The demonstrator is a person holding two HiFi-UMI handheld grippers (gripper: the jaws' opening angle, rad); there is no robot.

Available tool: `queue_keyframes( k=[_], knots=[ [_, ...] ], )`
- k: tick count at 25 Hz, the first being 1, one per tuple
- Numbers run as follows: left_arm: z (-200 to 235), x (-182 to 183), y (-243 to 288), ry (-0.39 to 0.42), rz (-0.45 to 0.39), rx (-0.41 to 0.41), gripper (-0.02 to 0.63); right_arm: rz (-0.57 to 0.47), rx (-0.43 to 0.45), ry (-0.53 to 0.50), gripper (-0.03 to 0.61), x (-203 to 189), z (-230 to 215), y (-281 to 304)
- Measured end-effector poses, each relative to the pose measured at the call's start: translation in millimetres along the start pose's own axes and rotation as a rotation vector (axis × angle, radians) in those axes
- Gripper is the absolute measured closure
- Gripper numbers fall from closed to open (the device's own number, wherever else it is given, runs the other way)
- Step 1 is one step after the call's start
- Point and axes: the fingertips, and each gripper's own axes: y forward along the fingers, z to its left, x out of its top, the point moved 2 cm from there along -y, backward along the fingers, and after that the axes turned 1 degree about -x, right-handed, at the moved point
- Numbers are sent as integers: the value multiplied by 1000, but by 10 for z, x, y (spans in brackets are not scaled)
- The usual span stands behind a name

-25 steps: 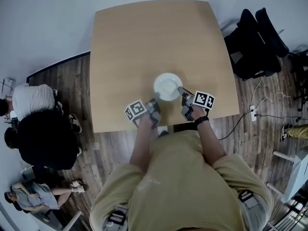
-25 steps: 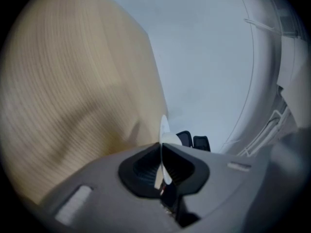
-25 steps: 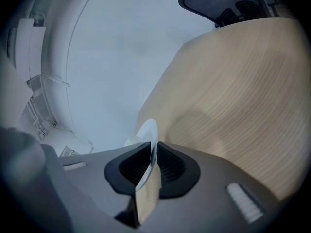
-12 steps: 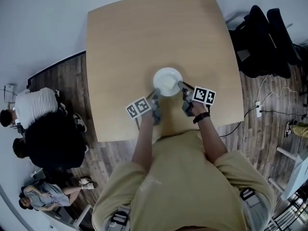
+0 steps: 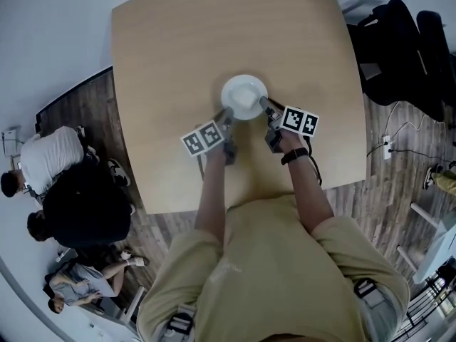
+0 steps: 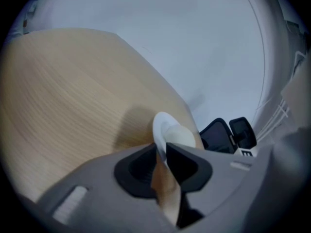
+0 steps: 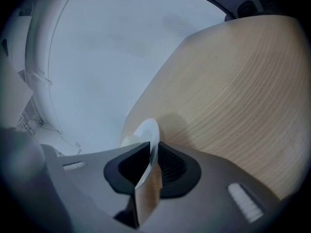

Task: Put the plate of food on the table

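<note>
A white plate (image 5: 244, 97) with a pale mound of food sits on the light wooden table (image 5: 171, 55), in from its near edge. My left gripper (image 5: 226, 113) is at the plate's near left rim. Its jaws are opening, and the rim (image 6: 163, 130) stands between the pads with a gap beside it. My right gripper (image 5: 263, 105) is at the near right rim. Those jaws are also opening, but the pads still pinch the thin rim (image 7: 148, 135). The food (image 6: 182, 136) shows just past the left jaws.
Several people (image 5: 50, 159) sit or crouch on the wood floor left of the table. Black chairs (image 5: 399, 41) stand to the right, and a power strip with cables (image 5: 388, 152) lies on the floor. The table's front edge (image 5: 206, 204) runs close to the person's body.
The plate and both grippers now lie farther in from the table's front edge. The left gripper's jaws have spread off the rim.
</note>
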Motion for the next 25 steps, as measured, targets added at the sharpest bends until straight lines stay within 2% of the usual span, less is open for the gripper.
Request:
queue_keyframes(
  k=[6,13,16,19,25],
  knots=[
    [84,96,393,13,33,52,547,9,-45,3,531,213,-252,223],
    [155,52,454,34,66,102,532,41,-88,-9,531,208,-285,255],
    [186,24,463,51,91,140,528,68,-106,-43,503,192,-268,269],
    [155,16,452,73,90,147,487,60,-131,-93,426,216,-258,231],
    [25,96,247,168,24,148,433,-12,-148,-269,419,319,-119,11]
  ],
)
